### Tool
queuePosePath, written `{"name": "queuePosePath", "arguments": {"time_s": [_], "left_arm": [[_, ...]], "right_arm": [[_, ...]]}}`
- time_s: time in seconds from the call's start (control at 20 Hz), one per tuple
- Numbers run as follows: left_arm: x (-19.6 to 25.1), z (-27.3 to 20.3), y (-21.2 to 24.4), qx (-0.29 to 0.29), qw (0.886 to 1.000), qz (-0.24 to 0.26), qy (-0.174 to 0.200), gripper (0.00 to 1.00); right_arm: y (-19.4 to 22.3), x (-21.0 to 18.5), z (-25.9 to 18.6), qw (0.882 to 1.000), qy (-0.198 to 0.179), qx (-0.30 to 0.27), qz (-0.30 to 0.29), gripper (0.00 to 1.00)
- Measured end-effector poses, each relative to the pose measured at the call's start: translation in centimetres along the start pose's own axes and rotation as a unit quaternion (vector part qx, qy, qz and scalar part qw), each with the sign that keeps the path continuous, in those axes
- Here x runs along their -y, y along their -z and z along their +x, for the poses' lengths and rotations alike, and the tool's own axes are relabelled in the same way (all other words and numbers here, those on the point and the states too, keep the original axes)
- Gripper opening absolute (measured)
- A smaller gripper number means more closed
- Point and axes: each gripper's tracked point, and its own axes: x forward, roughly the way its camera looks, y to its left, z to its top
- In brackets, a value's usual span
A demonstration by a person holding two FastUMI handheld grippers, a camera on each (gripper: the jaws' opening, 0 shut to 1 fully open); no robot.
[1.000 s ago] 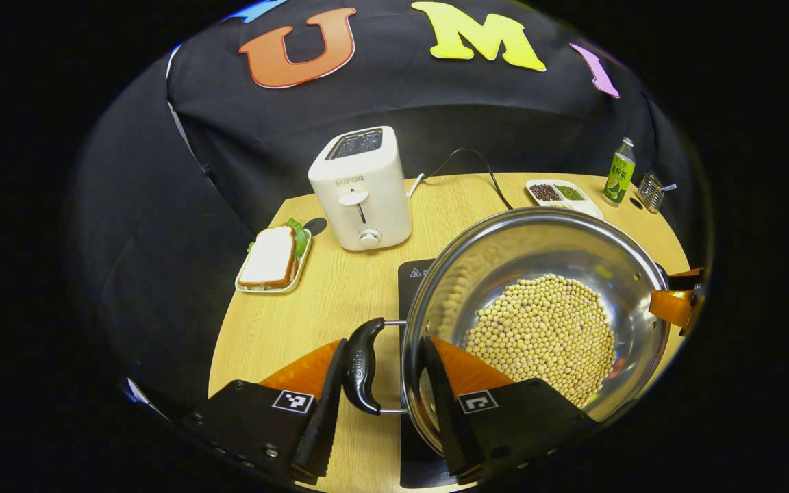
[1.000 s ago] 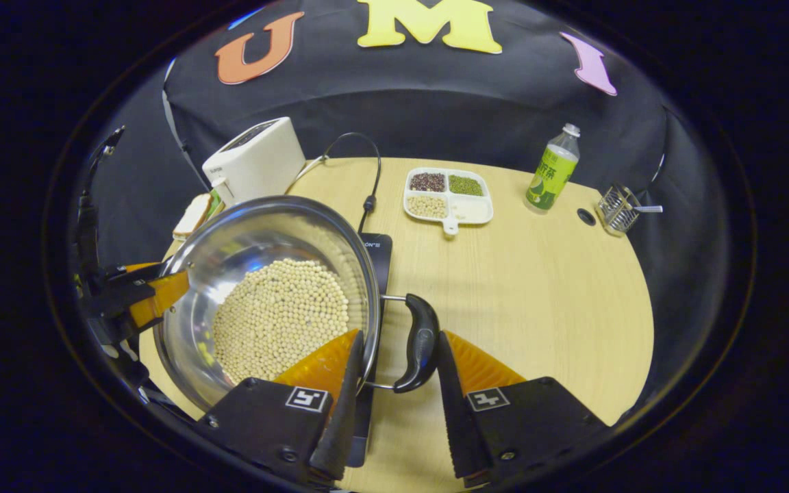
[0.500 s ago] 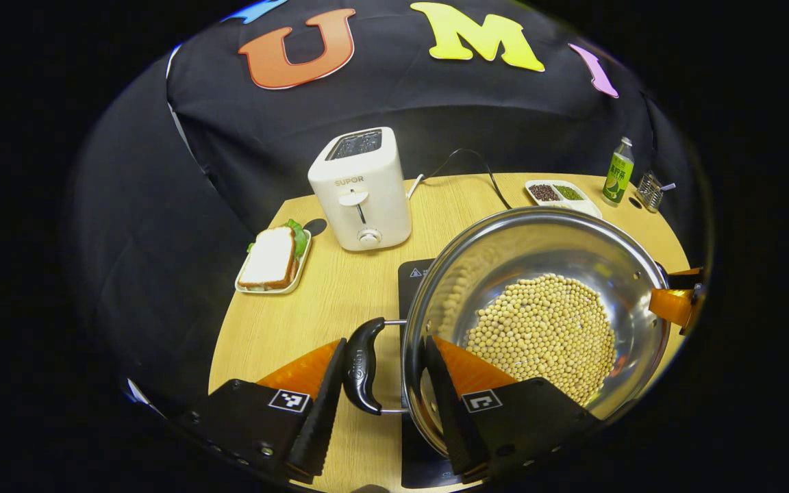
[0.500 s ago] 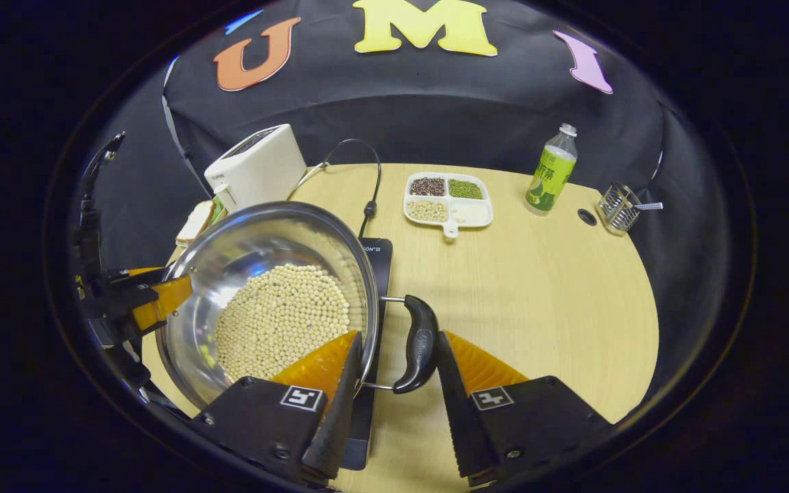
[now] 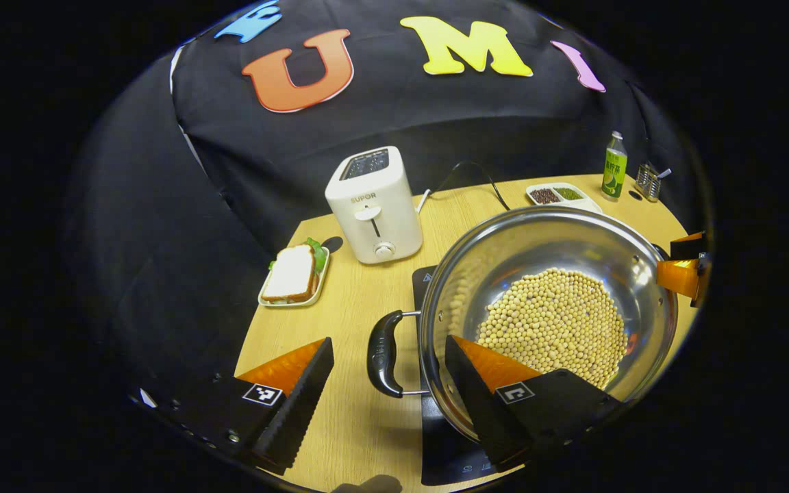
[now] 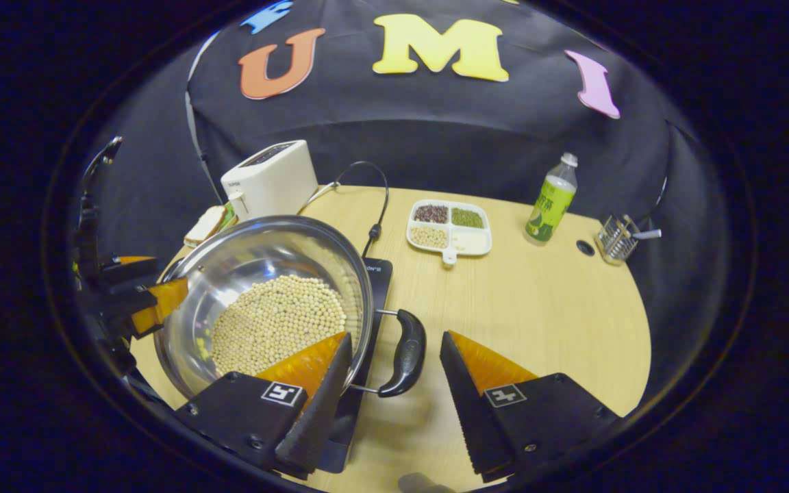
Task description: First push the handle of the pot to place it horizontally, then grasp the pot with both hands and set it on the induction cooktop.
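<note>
A steel pot (image 5: 504, 260) holding soybeans (image 5: 552, 322) rests on the black induction cooktop (image 5: 429, 287). My left gripper (image 5: 387, 341) is open, its fingers standing apart on either side of the pot's black left handle (image 5: 383, 352), one over the table and one over the rim. In the right gripper view the pot (image 6: 257, 253) sits on the cooktop (image 6: 377, 274), and my right gripper (image 6: 396, 335) is open around the right handle (image 6: 405, 352) without touching it. Both handles lie level. Each view catches the other gripper at the pot's far side: the left gripper (image 6: 141, 301) and the right gripper (image 5: 682, 277).
A white toaster (image 5: 374, 205) and a sandwich on a plate (image 5: 295, 274) stand back left. A divided dish of beans (image 6: 449, 226), a green bottle (image 6: 550, 202) and a wire holder (image 6: 617, 236) sit at the back right. The cooktop's cable (image 6: 374, 205) runs backward.
Both grippers have opened from the pot's handles and drawn back a little. The pot has stayed on the cooktop.
</note>
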Motion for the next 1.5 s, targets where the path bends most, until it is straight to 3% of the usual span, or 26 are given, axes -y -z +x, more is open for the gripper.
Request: {"name": "queuePosePath", "arguments": {"time_s": [0.55,0.7,1.0,1.25,1.5], "left_arm": [[0.6,-4.6,-2.6,0.065,0.998,-0.014,-0.023,1.0],[1.4,-6.7,-3.9,0.088,0.995,-0.027,-0.023,0.96],[3.9,-11.8,-7.7,0.146,0.989,-0.026,-0.014,0.96],[6.2,-17.0,-12.2,0.204,0.978,-0.028,-0.021,0.96],[10.0,-23.7,-16.5,0.262,0.964,-0.038,-0.027,0.96]], "right_arm": [[-0.7,0.1,-2.5,0.999,-0.01,0.032,-0.007,0.84],[-1.9,0.5,-4.4,0.998,-0.008,0.058,-0.014,0.82],[-4.6,2.2,-9.8,0.992,-0.001,0.124,-0.033,0.84],[-6.8,4.2,-15.0,0.984,-0.021,0.175,-0.025,0.84],[-10.1,10.1,-22.7,0.968,-0.011,0.248,-0.033,0.83]]}}
